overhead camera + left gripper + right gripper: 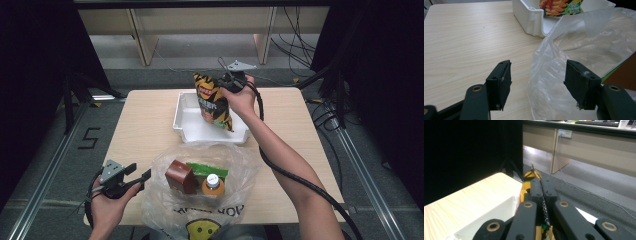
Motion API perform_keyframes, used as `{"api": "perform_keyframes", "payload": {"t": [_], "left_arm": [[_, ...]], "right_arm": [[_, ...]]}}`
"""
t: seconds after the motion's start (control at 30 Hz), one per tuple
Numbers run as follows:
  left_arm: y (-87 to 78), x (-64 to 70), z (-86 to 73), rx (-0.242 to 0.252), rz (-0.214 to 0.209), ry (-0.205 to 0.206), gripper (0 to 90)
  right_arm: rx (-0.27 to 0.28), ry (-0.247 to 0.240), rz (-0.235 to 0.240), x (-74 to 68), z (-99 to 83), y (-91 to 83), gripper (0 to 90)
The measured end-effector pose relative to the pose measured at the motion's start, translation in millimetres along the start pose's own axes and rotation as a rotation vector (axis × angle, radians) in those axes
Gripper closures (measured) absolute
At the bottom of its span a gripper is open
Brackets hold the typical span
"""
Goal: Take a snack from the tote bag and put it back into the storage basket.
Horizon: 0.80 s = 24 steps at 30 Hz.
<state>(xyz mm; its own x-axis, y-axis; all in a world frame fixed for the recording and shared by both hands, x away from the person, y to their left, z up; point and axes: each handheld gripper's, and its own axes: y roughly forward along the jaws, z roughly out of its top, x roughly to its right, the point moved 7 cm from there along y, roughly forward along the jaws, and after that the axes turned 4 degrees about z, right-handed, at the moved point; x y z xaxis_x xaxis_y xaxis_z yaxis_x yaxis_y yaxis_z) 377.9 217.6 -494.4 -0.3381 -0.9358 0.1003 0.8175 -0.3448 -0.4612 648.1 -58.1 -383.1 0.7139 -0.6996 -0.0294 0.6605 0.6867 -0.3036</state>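
A yellow and black snack bag (212, 100) hangs over the white tray (186, 120) at the table's far middle, with my right gripper (231, 81) shut on its top edge (532, 176). In the left gripper view the bag's lower part (560, 6) is inside the tray (529, 17). A clear plastic bag (200, 187) at the near edge holds a brown box (180, 176), a green packet (207, 170) and an orange bottle with a white cap (213, 182). My left gripper (139, 175) is open at that bag's left rim (544, 72), its jaws either side of the plastic.
The wooden table (145, 125) has bare surface left of the tray. Desk legs (142, 40) and cables (295, 35) lie on the floor beyond the far edge. A metal rail (45, 170) runs along the floor at the left.
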Motion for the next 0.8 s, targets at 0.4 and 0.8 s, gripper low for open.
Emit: {"api": "perform_keyframes", "payload": {"t": [0.4, 0.8], "left_arm": [[-0.1, -0.1, 0.1, 0.001, -0.001, 0.001, 37.6], [-0.1, 0.0, 0.2, 0.002, -0.001, -0.001, 37.6]], "right_arm": [[0.018, -0.006, -0.010, 0.1, 3.2, 3.3, 90.0], [0.001, -0.024, -0.037, 8.3, -1.4, 2.6, 88.9]]}}
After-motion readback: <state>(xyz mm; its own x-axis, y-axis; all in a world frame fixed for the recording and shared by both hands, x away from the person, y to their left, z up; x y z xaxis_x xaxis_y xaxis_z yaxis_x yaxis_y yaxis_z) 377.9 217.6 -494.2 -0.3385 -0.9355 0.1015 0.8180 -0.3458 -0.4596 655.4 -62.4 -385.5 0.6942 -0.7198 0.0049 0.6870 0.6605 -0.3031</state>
